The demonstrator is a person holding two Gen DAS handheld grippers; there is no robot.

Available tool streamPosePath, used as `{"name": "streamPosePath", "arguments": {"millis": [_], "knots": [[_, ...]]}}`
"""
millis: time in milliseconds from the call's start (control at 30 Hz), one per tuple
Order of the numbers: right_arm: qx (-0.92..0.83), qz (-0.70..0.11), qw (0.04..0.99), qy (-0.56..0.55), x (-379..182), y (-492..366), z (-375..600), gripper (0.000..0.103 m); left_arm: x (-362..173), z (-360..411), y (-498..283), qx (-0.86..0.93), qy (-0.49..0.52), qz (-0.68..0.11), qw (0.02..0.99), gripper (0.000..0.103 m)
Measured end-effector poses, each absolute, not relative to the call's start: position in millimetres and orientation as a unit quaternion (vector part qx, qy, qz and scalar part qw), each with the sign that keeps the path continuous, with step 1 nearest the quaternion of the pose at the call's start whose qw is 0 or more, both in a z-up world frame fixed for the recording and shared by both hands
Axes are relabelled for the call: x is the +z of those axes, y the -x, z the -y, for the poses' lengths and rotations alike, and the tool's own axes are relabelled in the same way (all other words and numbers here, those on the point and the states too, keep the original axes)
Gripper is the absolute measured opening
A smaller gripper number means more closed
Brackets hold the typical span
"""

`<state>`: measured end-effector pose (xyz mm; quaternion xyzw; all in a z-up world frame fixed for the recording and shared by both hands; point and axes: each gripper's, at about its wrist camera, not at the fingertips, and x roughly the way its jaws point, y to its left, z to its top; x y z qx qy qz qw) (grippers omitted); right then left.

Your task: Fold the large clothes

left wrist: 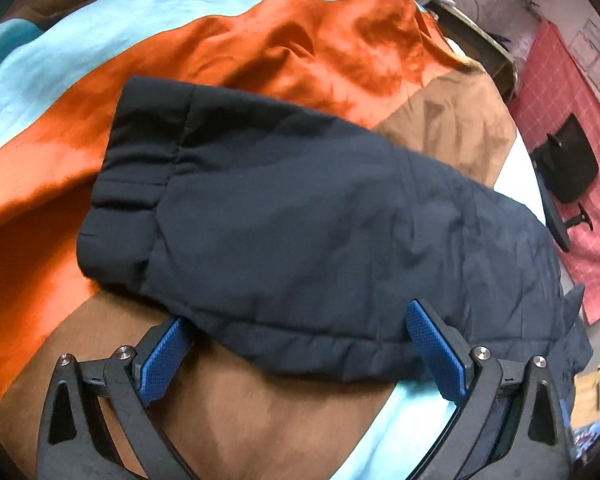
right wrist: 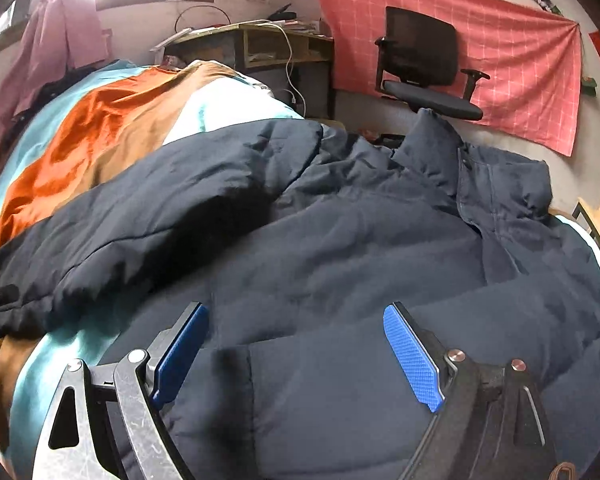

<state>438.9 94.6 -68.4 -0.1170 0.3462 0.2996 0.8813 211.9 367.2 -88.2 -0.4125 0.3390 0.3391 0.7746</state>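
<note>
1. Left wrist view: left gripper (left wrist: 300, 350) has its jaws wide apart, nothing clamped; the hem edge of the navy padded jacket (left wrist: 300, 216) lies between the blue pads (left wrist: 436, 350), and I can't tell if they touch the fabric
2. Right wrist view: right gripper (right wrist: 296, 354) also spread wide, empty, hovering over the jacket body (right wrist: 340, 248)
3. Jacket lies on the bed, over a striped bedspread (left wrist: 260, 40) of orange, brown and light blue; one section is already folded across the torso, and the collar (right wrist: 496, 184) points toward the office chair (right wrist: 424, 64) and pink wall cloth (right wrist: 500, 52)
4. Handling guess: quilted, puffy, soft, fairly bulky but not heavy; the smooth shell is probably a bit slippery, and the filling will likely spring back, so folds may not stay flat
5. Where to grab: pinch the gathered hem seam or a stitched quilt line, since a thin edge fits the jaws better than thick padding; take both lower corners at once, one per gripper
6. Risk: a one-layer pinch drags the shell only, so bite through both layers
</note>
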Motion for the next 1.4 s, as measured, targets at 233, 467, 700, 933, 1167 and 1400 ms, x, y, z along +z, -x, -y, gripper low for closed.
{"name": "streamPosePath", "arguments": {"millis": [233, 467, 700, 933, 1167, 1400], "knots": [[0.308, -0.355, 0.876, 0.114, -93.8, -448.3, -96.6, 0.091, -93.7, -373.3, -217.9, 0.358, 0.395, -0.341, 0.774, 0.046], [0.314, -0.345, 0.877, 0.115, -96.8, -442.2, -95.1, 0.094, -71.5, -368.1, -217.5, 0.363, 0.361, -0.305, 0.803, 0.008], [0.348, -0.287, 0.892, -0.007, -33.3, -430.1, -39.1, 0.094, 22.9, -333.0, -214.8, 0.319, 0.249, -0.186, 0.895, 0.006], [0.292, -0.283, 0.913, -0.036, -4.0, -438.3, 24.3, 0.094, 105.9, -221.7, -234.5, 0.175, 0.075, -0.112, 0.975, 0.006], [0.217, -0.302, 0.928, -0.036, -5.5, -438.5, 101.0, 0.094, 121.2, -99.2, -264.5, 0.003, 0.006, -0.112, 0.994, 0.005], [0.161, -0.310, 0.937, -0.026, -4.7, -434.4, 184.6, 0.094, 97.9, -6.4, -310.7, -0.104, -0.037, -0.163, 0.981, 0.005]]}}
